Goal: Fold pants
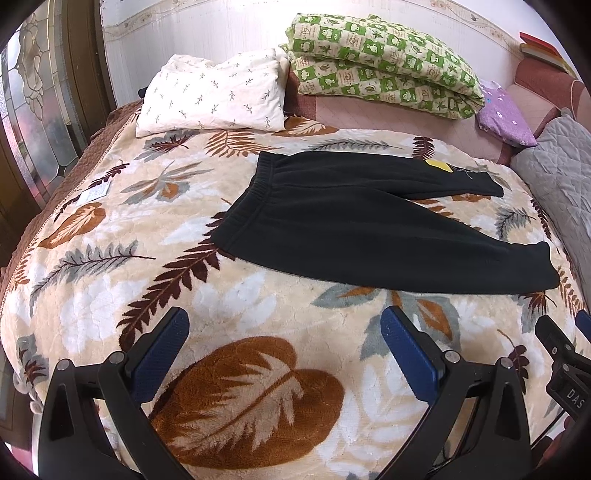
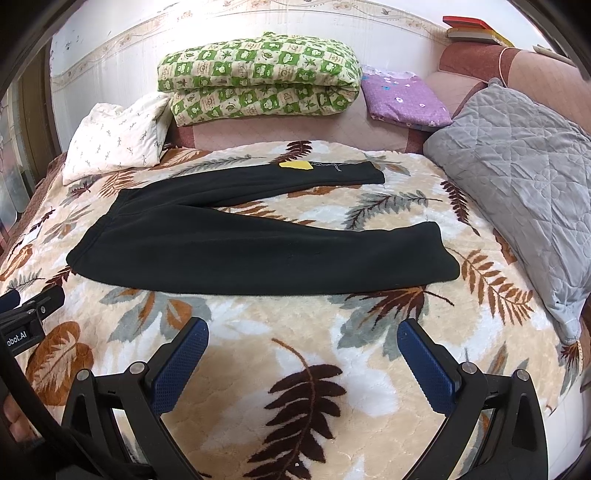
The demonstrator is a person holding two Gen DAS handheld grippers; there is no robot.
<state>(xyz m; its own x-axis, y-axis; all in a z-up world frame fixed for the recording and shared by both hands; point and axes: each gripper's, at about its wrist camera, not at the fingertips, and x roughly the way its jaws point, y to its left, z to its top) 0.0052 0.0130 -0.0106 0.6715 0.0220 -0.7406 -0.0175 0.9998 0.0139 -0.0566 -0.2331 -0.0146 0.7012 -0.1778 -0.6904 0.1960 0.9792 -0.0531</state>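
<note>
Pants black, thick fleece-like fabric, lying flat and unfolded on the bed, mid-frame in both views. Elastic ribbed waistband at 9 o'clock, both legs run toward 3 o'clock and splay apart in a V. Far leg carries a yellow tag near its cuff, with a bit of light stitching just beside it. Near leg is wider, cuff rounded.

Underneath we see a plush blanket, cream with brown and grey leaf print, quilted texture. At 12 o'clock: white sprig-print pillow, folded green-check quilt, purple floral folded cloth. At 3 o'clock a grey quilted pillow sits near the cuffs, not touching them. Books on the headboard ledge.

We hold the left gripper and right gripper above the blanket at 6 o'clock, short of the near leg. Both have jaws spread wide, blue textured pads empty. Nothing lies on the pants.
</note>
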